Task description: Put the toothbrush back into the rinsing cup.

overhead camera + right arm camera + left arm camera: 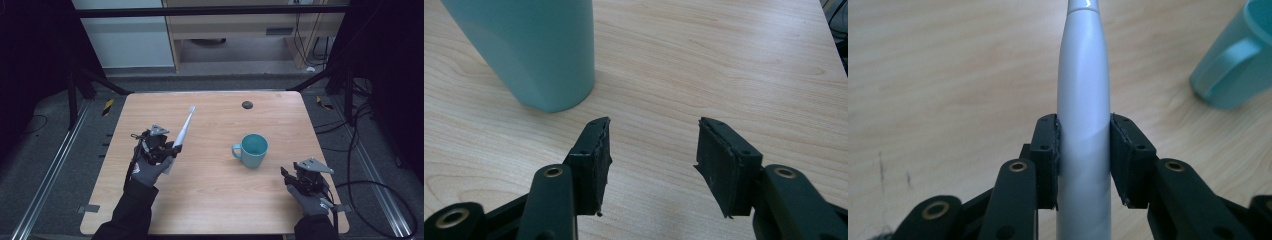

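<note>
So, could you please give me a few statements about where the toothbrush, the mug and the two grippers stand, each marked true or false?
1. The left gripper is shut on the white electric toothbrush. True.
2. The toothbrush stands inside the teal mug. False: it is held in the gripper to the mug's left, apart from it.
3. The right gripper is open with nothing between its pads. True.
4. The mug lies tipped on its side. False: it stands upright on the wooden table.
5. The mug's handle points toward the left gripper's side. True.
</note>
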Action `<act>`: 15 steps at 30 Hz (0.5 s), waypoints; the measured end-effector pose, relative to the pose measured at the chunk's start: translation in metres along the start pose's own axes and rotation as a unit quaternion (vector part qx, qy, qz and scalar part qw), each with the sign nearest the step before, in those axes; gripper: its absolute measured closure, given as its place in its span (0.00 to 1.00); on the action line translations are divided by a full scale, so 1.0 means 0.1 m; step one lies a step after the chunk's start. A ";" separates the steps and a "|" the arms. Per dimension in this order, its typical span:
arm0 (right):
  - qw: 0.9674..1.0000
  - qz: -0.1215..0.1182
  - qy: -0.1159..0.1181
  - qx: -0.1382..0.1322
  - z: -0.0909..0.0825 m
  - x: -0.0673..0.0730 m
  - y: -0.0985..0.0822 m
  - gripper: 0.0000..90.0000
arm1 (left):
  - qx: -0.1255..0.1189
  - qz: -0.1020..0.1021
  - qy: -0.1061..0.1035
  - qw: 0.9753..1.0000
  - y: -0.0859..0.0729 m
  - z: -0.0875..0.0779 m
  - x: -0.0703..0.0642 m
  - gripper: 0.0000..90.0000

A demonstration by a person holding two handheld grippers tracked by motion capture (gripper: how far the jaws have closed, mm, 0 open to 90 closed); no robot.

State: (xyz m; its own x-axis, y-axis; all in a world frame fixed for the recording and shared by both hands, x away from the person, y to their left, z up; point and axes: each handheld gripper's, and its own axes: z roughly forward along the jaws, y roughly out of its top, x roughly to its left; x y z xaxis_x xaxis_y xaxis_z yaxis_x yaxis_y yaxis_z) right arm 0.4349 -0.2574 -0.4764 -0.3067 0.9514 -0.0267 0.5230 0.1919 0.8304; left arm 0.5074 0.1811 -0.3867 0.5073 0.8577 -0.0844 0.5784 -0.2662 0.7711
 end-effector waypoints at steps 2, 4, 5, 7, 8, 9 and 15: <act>1.000 -0.002 -0.002 -0.001 0.00 -0.01 0.00 0.51 | -0.029 -0.001 0.002 1.000 0.13 0.02 -0.06 0.73; 1.000 -0.002 -0.003 -0.003 0.00 -0.01 0.00 0.51 | -0.045 -0.002 0.003 0.999 0.21 0.04 -0.10 0.73; 1.000 -0.002 -0.003 -0.003 0.00 -0.01 0.00 0.51 | -0.045 -0.002 0.003 0.999 0.21 0.04 -0.10 0.73; 1.000 -0.002 -0.003 -0.005 0.00 -0.01 0.00 0.50 | -0.063 -0.002 0.003 0.998 0.30 0.06 -0.16 0.73; 1.000 -0.001 -0.003 -0.006 0.01 -0.01 0.00 0.50 | -0.071 -0.002 0.002 0.997 0.33 0.08 -0.19 0.73; 1.000 0.000 -0.003 -0.006 0.01 -0.01 0.00 0.50 | -0.086 -0.003 -0.002 0.996 0.40 0.11 -0.26 0.73; 1.000 0.001 0.000 -0.007 0.01 -0.01 0.00 0.48 | -0.120 -0.001 -0.010 0.993 0.58 0.26 -0.50 0.73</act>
State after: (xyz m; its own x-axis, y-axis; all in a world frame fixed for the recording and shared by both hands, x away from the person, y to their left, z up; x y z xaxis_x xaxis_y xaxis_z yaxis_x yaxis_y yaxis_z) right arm 0.4359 -0.2581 -0.4771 -0.3053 0.9519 -0.0257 0.5124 0.1870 0.8381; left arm 0.5325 0.1116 -0.3544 0.5212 0.8479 -0.0966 0.4113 -0.1504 0.8990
